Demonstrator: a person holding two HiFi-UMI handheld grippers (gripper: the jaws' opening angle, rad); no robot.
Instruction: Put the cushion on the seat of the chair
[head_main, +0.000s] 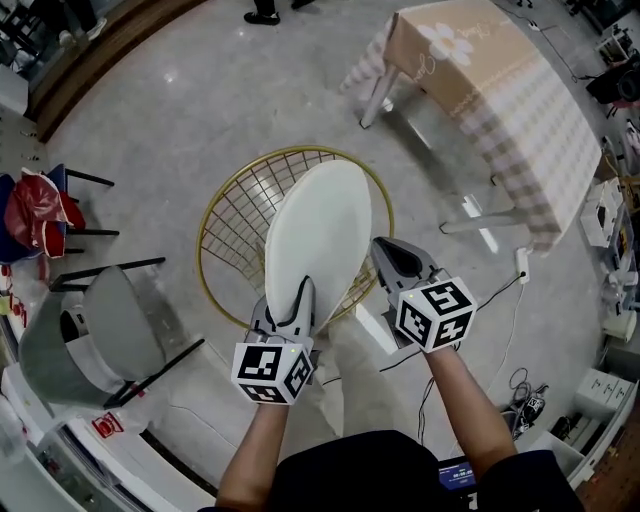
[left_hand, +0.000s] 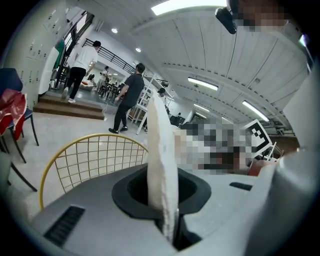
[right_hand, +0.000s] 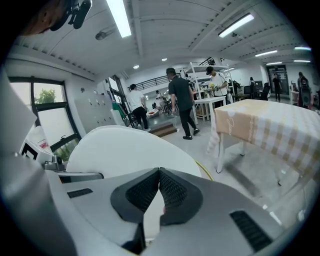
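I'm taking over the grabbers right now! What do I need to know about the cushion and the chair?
Left gripper: fingers shut on the near edge of the white cushion.
Right gripper: fingers shut with nothing between them, beside the cushion's right edge. Whether it touches the cushion is unclear.
Cushion: held up on its edge, tilted, over the gold wire chair. It is not lying flat on the seat.
Done: the cushion is picked up and over the chair.
Left to do: lower it flat onto the seat, then let go.
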